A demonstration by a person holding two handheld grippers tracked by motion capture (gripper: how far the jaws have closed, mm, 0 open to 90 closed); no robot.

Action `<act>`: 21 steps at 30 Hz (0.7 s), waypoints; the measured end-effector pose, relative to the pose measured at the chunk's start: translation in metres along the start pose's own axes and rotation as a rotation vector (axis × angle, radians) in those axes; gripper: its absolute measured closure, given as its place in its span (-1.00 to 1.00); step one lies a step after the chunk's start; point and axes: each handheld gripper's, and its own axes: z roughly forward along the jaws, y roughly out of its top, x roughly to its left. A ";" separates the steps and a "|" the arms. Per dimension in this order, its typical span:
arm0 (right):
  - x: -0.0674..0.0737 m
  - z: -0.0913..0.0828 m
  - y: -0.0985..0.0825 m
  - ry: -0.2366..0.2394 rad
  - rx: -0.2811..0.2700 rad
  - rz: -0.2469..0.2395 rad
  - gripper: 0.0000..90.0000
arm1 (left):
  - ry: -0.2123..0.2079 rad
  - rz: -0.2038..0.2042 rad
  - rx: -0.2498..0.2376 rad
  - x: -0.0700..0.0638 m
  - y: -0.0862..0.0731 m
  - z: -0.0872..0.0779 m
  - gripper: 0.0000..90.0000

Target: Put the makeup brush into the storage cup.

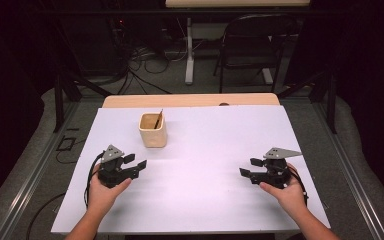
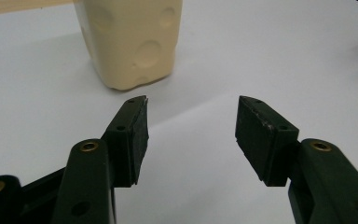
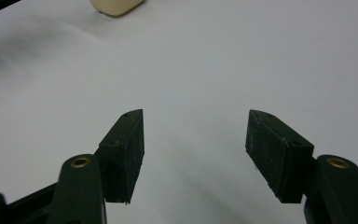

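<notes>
Cream cup (image 1: pixel 153 130) upright on the white worktop (image 1: pixel 205 165), a thin brown stick (image 1: pixel 158 119) leaning inside it.

The cup stands toward the far left of the worktop, dimpled on its side in the left gripper view (image 2: pixel 131 42). The left tool (image 1: pixel 135 161) sits near it, on the person's side, jaws apart with nothing between them, aimed just right of the cup. The right tool (image 1: pixel 250 167) is well apart from the cup on the right, jaws likewise spread and empty above bare white surface (image 3: pixel 196 70).
</notes>
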 end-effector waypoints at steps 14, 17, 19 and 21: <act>-0.003 -0.004 -0.014 -0.021 0.002 0.019 -0.18 | 0.001 0.003 0.014 -0.003 -0.021 0.002 -0.02; -0.004 -0.003 -0.017 -0.024 0.003 0.018 -0.18 | -0.003 0.004 0.019 -0.003 -0.023 0.004 -0.02; -0.004 -0.003 -0.019 -0.028 0.010 0.013 -0.18 | -0.001 0.006 0.023 -0.004 -0.025 0.005 -0.02; -0.003 -0.003 -0.021 -0.031 0.007 0.009 -0.18 | -0.003 0.004 0.027 -0.005 -0.025 0.006 -0.02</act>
